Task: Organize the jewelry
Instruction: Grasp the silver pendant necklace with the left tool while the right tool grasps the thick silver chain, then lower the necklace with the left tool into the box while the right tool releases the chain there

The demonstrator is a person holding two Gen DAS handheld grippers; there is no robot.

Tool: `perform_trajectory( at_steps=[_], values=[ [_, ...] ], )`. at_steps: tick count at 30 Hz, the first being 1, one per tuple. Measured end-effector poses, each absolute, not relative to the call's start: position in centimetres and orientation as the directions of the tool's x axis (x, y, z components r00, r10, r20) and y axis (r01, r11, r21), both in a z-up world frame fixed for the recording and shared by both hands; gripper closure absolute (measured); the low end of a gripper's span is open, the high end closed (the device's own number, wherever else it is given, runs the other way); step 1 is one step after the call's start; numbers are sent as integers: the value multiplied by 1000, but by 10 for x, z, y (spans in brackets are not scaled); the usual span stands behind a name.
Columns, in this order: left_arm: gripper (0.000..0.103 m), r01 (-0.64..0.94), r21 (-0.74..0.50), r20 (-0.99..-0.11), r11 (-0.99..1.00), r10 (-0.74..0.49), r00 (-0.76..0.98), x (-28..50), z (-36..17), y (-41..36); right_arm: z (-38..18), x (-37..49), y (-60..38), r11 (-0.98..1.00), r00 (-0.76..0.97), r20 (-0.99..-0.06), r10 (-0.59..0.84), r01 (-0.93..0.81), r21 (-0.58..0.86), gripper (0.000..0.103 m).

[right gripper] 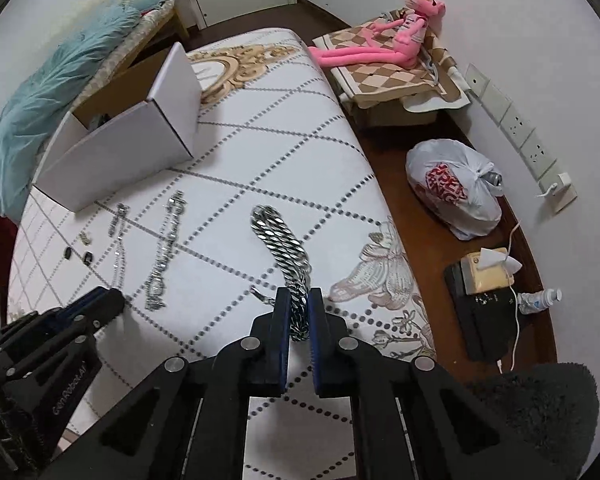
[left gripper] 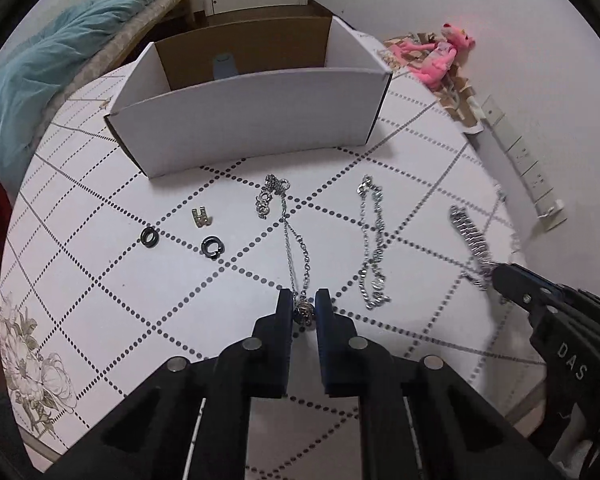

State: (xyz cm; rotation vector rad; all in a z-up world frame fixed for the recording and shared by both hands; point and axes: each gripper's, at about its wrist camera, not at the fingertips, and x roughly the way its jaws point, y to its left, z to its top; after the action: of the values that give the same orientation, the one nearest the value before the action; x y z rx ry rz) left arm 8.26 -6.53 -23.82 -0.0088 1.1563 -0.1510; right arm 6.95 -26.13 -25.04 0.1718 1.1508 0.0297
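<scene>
My left gripper (left gripper: 304, 304) is shut on the dark bead pendant of a thin silver necklace (left gripper: 290, 232), whose chain runs away from me across the table. My right gripper (right gripper: 299, 306) is shut on the near end of a thick silver curb chain (right gripper: 278, 240), also seen as the thick chain (left gripper: 470, 240) in the left wrist view. Between them lies a sparkly link bracelet (left gripper: 372, 244). Two black rings (left gripper: 149, 236) (left gripper: 213, 246) and a small gold clasp piece (left gripper: 201, 216) lie to the left. An open white cardboard box (left gripper: 244, 120) stands beyond the jewelry.
The table (left gripper: 120, 300) has a white cloth with dotted diamond lines. On the right, past its edge, are a pink plush toy (right gripper: 396, 36), a tied plastic bag (right gripper: 452, 188), a wall socket strip (right gripper: 516, 132) and a black device with cables (right gripper: 484, 316). A teal fluffy blanket (left gripper: 52, 68) lies at left.
</scene>
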Motion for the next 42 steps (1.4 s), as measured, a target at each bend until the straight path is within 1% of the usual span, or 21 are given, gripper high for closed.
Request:
perform_trajectory(
  at_steps=[5, 9, 11, 16, 21, 27, 32, 42],
  values=[
    [95, 123, -128, -886, 984, -170, 432, 78, -201, -49, -222, 75, -255, 973, 432, -880, 198, 20, 229, 94],
    [95, 129, -205, -870, 970, -241, 431, 86, -174, -32, -191, 88, -250, 955, 455, -848, 271, -17, 296, 95],
    [95, 131, -220, -854, 967, -255, 452, 87, -157, -23, -177, 94, -247, 946, 468, -831, 301, -39, 321, 95],
    [95, 138, -224, -820, 965, -263, 508, 100, -119, -10, -139, 109, -236, 933, 510, -786, 348, -110, 342, 95],
    [95, 162, -196, -785, 967, -254, 565, 126, -80, -1, -105, 134, -219, 923, 534, -754, 383, -184, 338, 95],
    [95, 179, -190, -760, 965, -260, 596, 174, -51, 15, -82, 180, -199, 914, 534, -743, 405, -229, 334, 95],
    [95, 163, -159, -785, 974, -225, 577, 218, -58, 26, -92, 229, -179, 919, 486, -781, 393, -234, 317, 95],
    [94, 97, -202, -874, 975, -224, 431, 276, -120, 43, -155, 295, -149, 933, 339, -876, 343, -235, 274, 95]
  ],
)
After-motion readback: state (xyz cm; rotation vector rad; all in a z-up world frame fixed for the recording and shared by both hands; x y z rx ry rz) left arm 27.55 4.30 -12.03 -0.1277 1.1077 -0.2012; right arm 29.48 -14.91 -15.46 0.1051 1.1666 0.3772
